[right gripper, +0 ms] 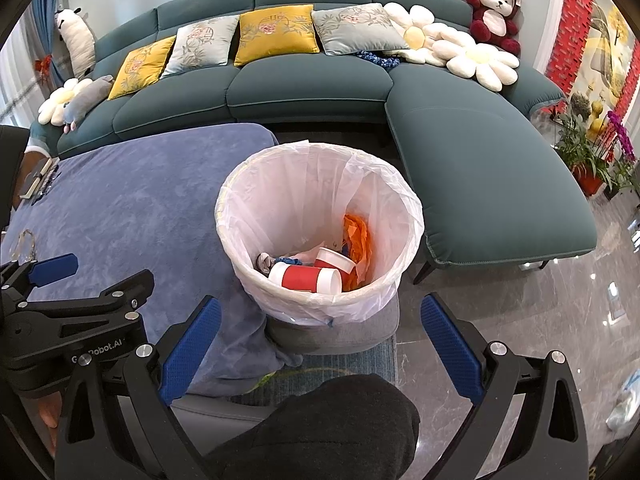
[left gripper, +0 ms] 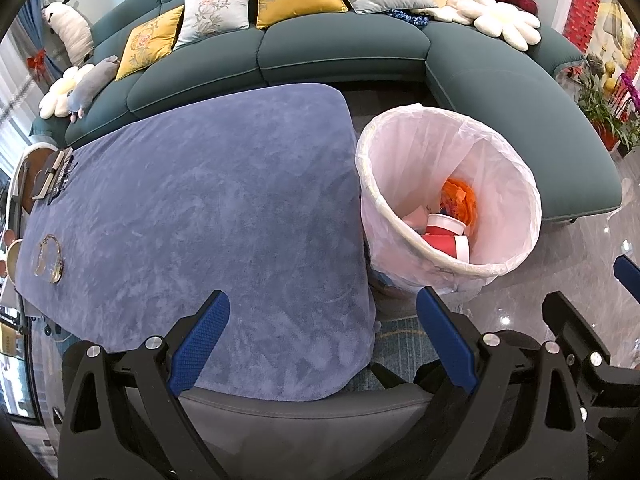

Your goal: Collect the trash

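A round white waste bin lined with a thin translucent plastic bag (right gripper: 320,224) is seen standing on a low grey padded stool (right gripper: 352,332), just to the right of a table draped in a soft blue-purple plush cloth (left gripper: 208,208). Inside the bin, two red-and-white paper cups (right gripper: 308,276) are lying on their sides beside a piece of crumpled orange plastic (right gripper: 356,240). The left gripper (left gripper: 322,338) is held above the near edge of the cloth, its blue-padded jaws spread wide and empty. The right gripper (right gripper: 320,346) is held above the near side of the bin, likewise released with nothing between its jaws. A curved dark teal sofa (right gripper: 304,84) with yellow and pale grey cushions (right gripper: 276,32) is set along the far side.
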`<state>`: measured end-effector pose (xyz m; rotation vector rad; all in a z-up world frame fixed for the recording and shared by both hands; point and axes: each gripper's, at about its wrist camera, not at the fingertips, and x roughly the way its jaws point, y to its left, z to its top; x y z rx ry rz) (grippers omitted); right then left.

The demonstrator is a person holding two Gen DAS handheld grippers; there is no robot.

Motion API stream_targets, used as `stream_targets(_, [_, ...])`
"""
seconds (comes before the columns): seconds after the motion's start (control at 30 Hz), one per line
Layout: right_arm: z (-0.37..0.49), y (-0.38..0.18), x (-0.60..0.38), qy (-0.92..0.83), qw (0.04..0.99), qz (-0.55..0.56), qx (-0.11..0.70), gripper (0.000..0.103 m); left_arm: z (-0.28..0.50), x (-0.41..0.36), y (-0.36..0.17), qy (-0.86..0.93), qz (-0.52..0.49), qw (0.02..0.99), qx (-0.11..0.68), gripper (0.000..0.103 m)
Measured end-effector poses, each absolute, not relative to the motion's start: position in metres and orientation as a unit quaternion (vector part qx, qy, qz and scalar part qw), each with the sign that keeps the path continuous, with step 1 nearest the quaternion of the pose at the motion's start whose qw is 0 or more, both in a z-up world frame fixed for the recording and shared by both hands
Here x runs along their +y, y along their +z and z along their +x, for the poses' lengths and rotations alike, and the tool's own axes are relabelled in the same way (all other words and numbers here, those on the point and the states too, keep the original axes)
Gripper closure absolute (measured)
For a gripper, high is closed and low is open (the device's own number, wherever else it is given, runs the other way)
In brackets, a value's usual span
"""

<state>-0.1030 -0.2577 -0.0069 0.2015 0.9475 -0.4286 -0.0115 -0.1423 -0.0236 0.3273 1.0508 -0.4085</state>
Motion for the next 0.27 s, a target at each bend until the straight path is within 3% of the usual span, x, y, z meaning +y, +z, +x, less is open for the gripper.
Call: stream_targets(0.27, [-0.1033,-0.0096,-0.2576,-0.206,0.862,0.098,0.452,0.007,-0.0112,-0.1430,-0.0241,-0.201,0.156,0.829,0.498,0.013])
